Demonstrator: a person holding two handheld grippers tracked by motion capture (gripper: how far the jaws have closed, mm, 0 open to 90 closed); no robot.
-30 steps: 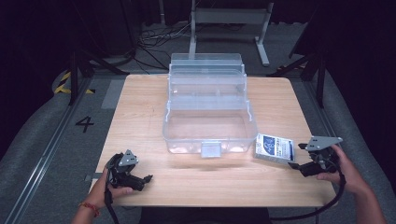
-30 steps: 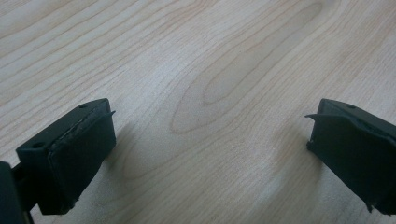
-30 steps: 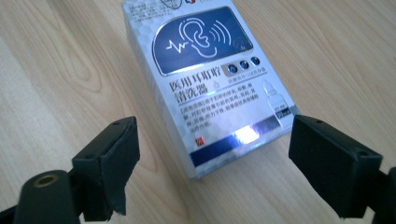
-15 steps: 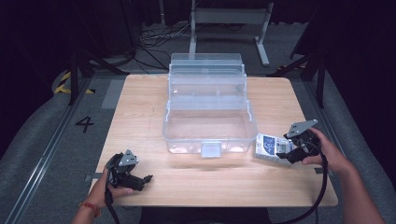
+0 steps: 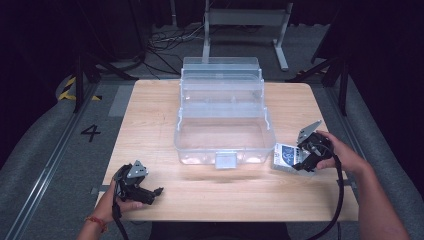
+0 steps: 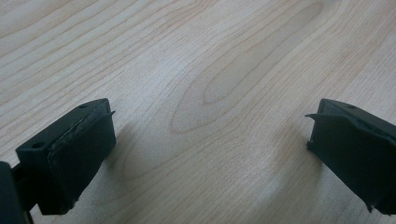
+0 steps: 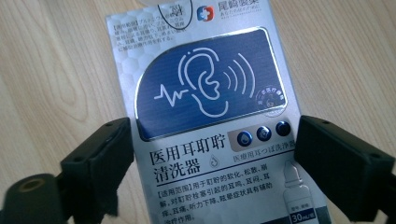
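Here a small silver carton (image 5: 286, 156) is straddled by the right gripper (image 5: 304, 159), lower right of the high view, beside the clear toolbox (image 5: 222, 120).
In the left gripper view, the left gripper (image 6: 210, 140) is spread over bare bench (image 6: 196, 56). In the right gripper view, the jaws flank the carton's long edges, not clearly pinching; it is judged light, glossy and crushable.

Surface: wooden table (image 5: 150, 107), light grain, rounded corners.
Centre to 12 o'clock: clear plastic box (image 5: 222, 122), lid open.
4 o'clock: silver-blue carton (image 5: 285, 156), lying flat just beside the box.
7 o'clock: left gripper (image 5: 136, 184) resting on wood.
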